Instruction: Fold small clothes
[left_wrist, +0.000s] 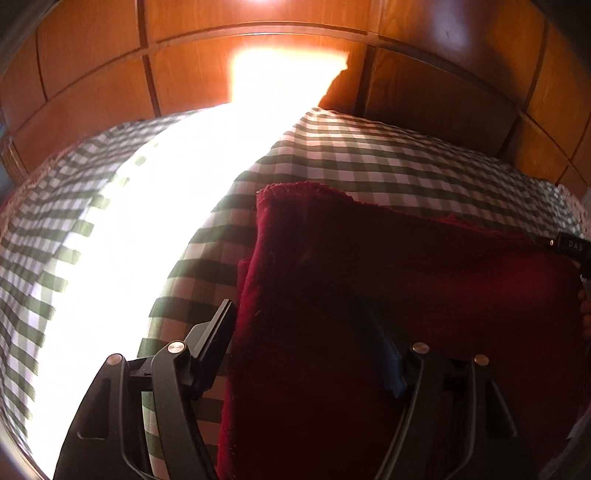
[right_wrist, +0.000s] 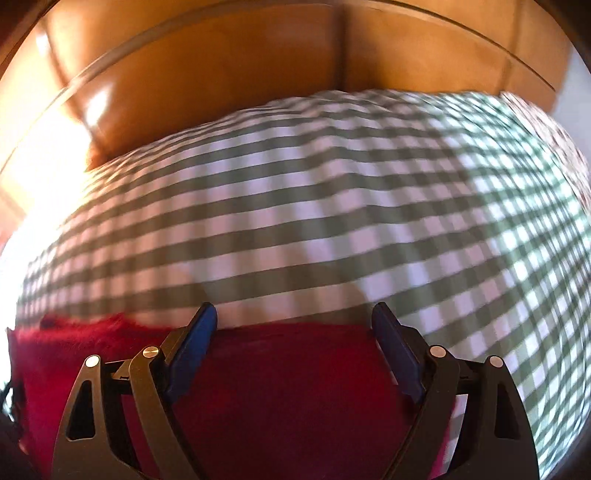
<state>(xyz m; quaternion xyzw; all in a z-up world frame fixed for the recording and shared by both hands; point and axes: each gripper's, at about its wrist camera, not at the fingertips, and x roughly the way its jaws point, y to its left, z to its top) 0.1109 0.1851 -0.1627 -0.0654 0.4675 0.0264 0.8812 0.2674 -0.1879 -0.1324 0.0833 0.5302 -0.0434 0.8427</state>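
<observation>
Left gripper (left_wrist: 303, 336) is spread wide over the near left edge of the red cloth (left_wrist: 388, 288), grasping nothing: its left finger (left_wrist: 218, 332) sits over the checked tablecloth (left_wrist: 369, 158) just off the cloth's edge, its right finger (left_wrist: 388, 363) over the cloth itself, dim in shadow. Right gripper (right_wrist: 295, 332) is also released, both blue pads (right_wrist: 192, 350) apart above the red cloth (right_wrist: 277, 387), nothing between them; this view is motion-blurred. The cloth lies on the tablecloth (right_wrist: 295, 206) with layered edges showing at its left side, so it looks folded over. A strip of glare (left_wrist: 166, 221) washes out the tablecloth left of the cloth. Beyond the table edge stand wood panels (left_wrist: 92, 74). A bit of the other gripper (left_wrist: 570, 245) shows at the cloth's right edge.
</observation>
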